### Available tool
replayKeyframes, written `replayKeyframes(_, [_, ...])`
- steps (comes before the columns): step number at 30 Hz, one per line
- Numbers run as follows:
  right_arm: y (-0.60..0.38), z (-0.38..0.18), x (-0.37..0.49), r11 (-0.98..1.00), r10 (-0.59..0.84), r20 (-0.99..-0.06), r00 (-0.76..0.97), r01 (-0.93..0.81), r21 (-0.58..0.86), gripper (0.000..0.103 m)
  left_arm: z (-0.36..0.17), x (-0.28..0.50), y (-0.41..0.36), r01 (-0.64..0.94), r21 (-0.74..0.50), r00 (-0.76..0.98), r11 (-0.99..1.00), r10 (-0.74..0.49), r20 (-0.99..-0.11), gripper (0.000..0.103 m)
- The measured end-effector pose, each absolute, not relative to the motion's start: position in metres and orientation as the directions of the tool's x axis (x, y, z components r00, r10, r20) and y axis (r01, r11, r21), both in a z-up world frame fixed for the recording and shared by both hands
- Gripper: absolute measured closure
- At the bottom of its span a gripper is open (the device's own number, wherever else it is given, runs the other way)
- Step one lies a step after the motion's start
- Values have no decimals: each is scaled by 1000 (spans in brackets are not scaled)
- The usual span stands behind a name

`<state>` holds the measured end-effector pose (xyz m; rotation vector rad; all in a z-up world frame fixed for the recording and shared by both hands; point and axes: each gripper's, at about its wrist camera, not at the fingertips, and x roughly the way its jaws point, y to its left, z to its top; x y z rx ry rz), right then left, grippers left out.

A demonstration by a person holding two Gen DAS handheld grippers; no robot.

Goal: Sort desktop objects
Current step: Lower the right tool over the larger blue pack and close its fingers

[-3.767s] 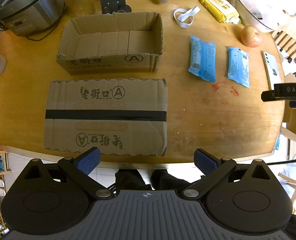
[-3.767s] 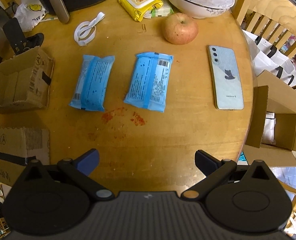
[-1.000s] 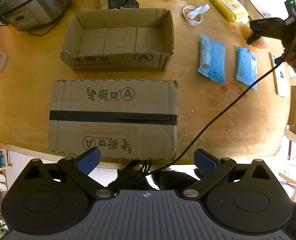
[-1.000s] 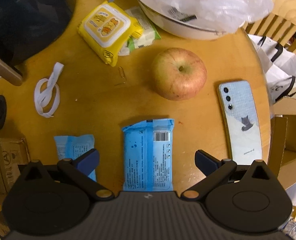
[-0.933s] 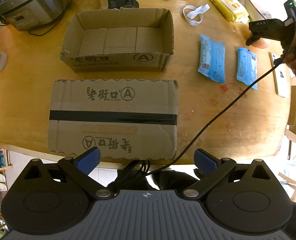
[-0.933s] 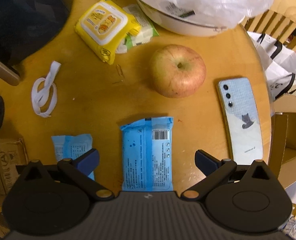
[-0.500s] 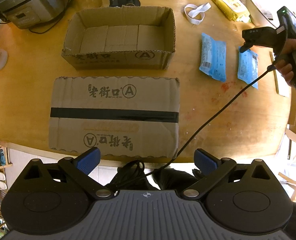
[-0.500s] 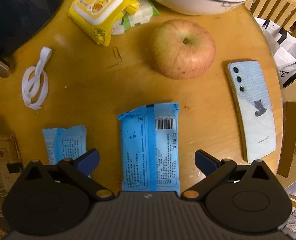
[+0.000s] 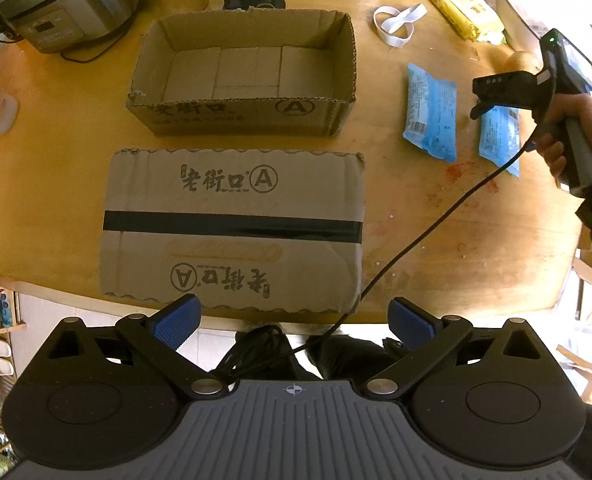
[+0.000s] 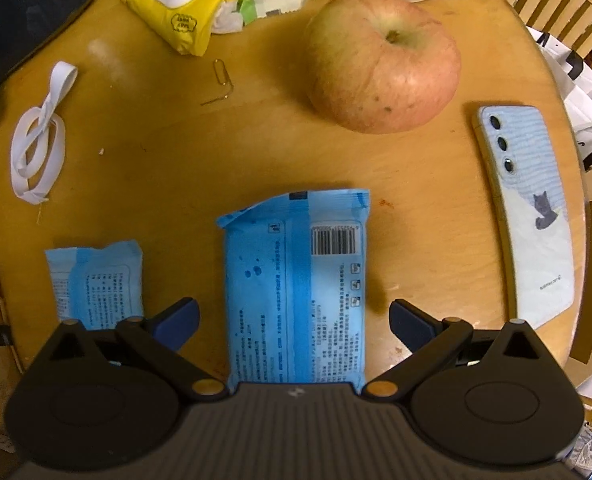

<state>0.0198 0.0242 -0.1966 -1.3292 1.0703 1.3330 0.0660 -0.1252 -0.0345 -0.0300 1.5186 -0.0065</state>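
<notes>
- Fingers of the right gripper [image 10: 292, 322] are spread wide, with nothing held; the nearer blue pack [image 10: 296, 292] lies flat on the wooden table [image 10: 176, 152] between them, lengthwise along the gripper's axis.
- Fingers of the left gripper [image 9: 294, 320] are likewise released and empty, held off the near table edge in front of the flattened cardboard sheet [image 9: 232, 228].
- Sorting is judged barely begun: the open cardboard box [image 9: 244, 80] is seen empty, and both blue packs are on the table well apart from it.
- A slip is judged possible if the fingers are closed high on the soft, glossy wrapper, since the film may crumple or slide out instead of being pinched.
- A second blue pack [image 10: 96, 284] lies just beside the left finger, so it could be nudged or caught if the gripper drifts sideways while closing.
- The cable [image 9: 435, 224] trailing from the right gripper across the table could drag over the cardboard sheet during a carry to the box.
- Only the right wrist view shows the apple [image 10: 379, 64], the phone [image 10: 527, 216], the yellow wipes pack [image 10: 188, 0], the paper clip [image 10: 220, 80] and the pack's barcode clearly.
- Only the left wrist view shows the box interior, the rice cooker [image 9: 60, 4], and the hand [image 9: 567, 128] gripping the right tool above the pack.
</notes>
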Motion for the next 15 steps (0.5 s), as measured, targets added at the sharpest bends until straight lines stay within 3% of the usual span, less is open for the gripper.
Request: replayKeyframes(15, [20,-198,18,-191,57,-998,14,-981,-24,0,-36,69,-128,4,-27,50,1000,-27,-998,0])
